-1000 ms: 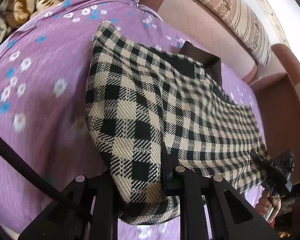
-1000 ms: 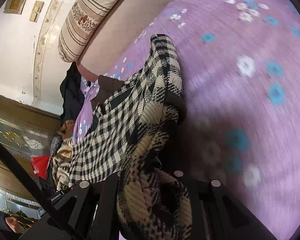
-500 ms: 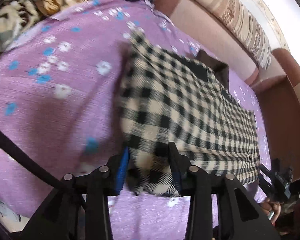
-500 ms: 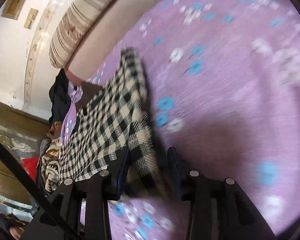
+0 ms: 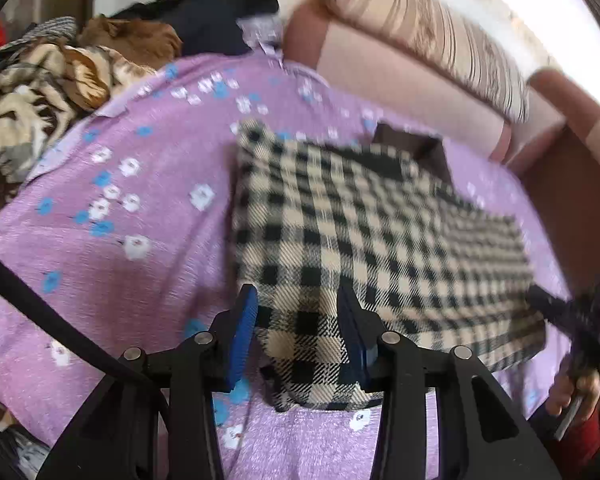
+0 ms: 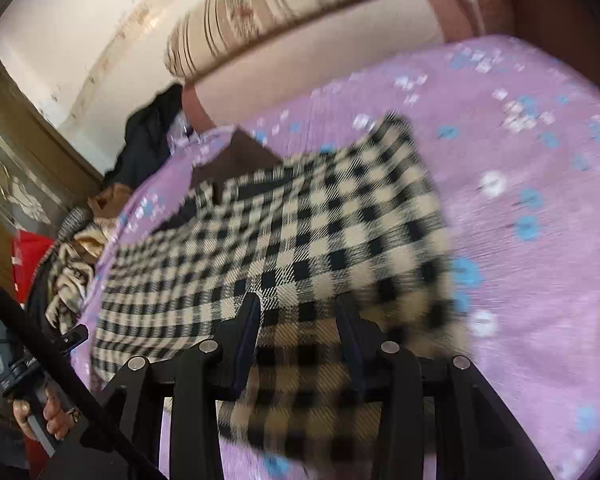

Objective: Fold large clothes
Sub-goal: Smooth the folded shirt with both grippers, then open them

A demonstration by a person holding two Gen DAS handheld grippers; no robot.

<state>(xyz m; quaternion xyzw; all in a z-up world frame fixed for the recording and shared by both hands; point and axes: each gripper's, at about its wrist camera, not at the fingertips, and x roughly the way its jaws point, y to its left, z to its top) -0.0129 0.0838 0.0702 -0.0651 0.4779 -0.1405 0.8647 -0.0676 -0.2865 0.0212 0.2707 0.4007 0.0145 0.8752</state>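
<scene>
Now the checkered garment point(image 5: 364, 248) lies flat on the purple flowered sheet point(image 5: 112, 264), filling the middle of both views. At the lower centre, the left gripper point(image 5: 298, 332) has its fingers spread apart, with the cloth's near edge between them, not pinched. Likewise the right gripper point(image 6: 298, 328) stands open over its blurred corner.
</scene>
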